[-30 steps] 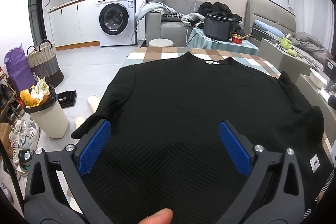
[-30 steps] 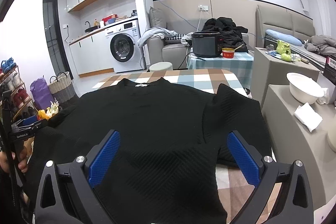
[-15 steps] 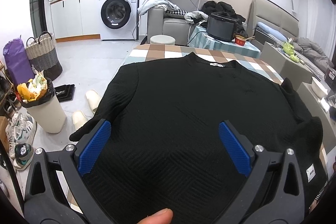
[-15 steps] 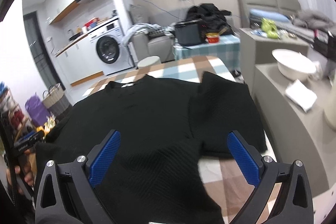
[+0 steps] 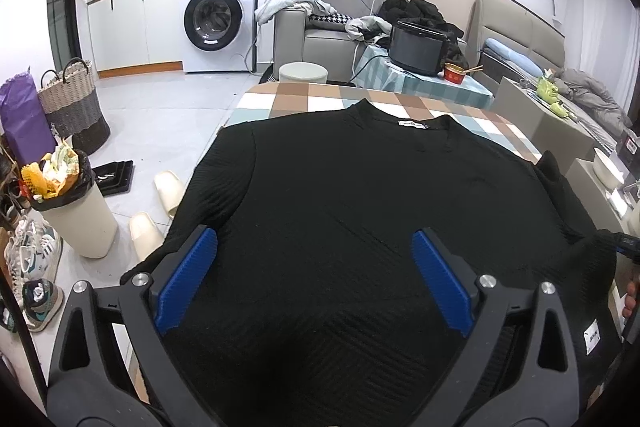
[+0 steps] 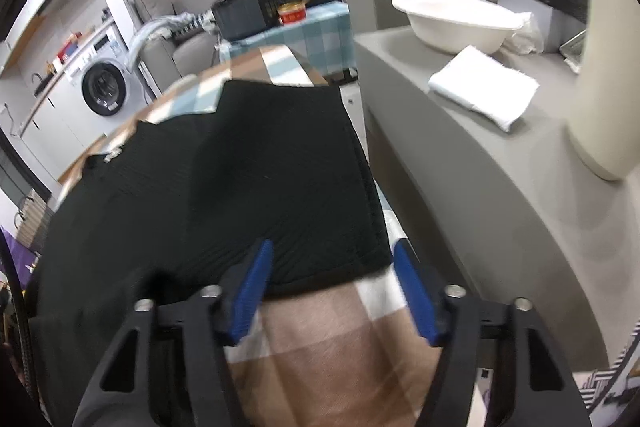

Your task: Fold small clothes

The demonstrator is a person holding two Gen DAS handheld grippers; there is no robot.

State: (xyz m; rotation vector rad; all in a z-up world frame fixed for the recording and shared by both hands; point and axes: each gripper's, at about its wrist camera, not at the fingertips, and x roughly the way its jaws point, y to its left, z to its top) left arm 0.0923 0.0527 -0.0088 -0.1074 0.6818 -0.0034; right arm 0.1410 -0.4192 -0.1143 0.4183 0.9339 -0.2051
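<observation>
At ten o'clock in the left wrist view, a cream trash bin [image 5: 86,223] lined with a black bag is stuffed with yellow and white wrappers, and a woven basket [image 5: 74,111] stands behind it beside a purple bag [image 5: 22,123]; what the basket holds cannot be told. In the right wrist view a white basin [image 6: 456,21] sits at one o'clock on the grey counter, its contents out of sight, with a folded white cloth [image 6: 484,91] just in front of it. The black sweater [image 5: 360,211] lies spread flat across the checked tabletop [image 5: 304,99], collar toward twelve o'clock, one sleeve folded in over its body at the right edge. The left claw [image 5: 314,275] hangs above the sweater's lower half, blue pads spread wide, holding nothing. The right claw [image 6: 334,293] has its pads apart, narrower than the left, straddling the hem of the folded sleeve at the sweater's right corner; whether they touch the fabric cannot be told. Slippers [image 5: 156,207] lie on the floor at nine o'clock.
</observation>
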